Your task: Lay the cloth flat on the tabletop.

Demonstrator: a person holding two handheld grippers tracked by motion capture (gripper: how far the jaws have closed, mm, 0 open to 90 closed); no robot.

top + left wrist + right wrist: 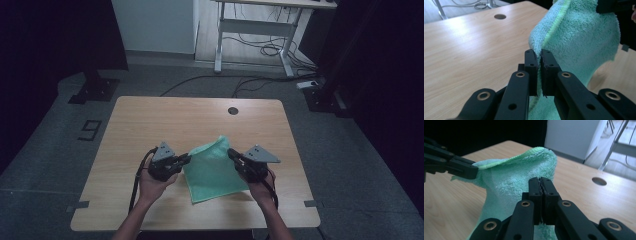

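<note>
A green terry towel (215, 170) lies near the front of the wooden table (160, 120), with its far part lifted off the surface. My left gripper (187, 159) is shut on the towel's left edge, and the hemmed edge of the towel (579, 37) runs between the left gripper's pressed pads (539, 53). My right gripper (231, 153) is shut on the right edge, its pads (540, 181) pinching a fold of towel (509, 182). The towel's near corner still rests on the table. The left gripper (475, 172) shows across the towel in the right gripper view.
A round cable hole (233, 110) sits near the table's far edge. Beyond the table stand a white desk frame (255, 30) with cables on the floor and black stand bases (95, 90) at left and right. Bare wood surrounds the towel.
</note>
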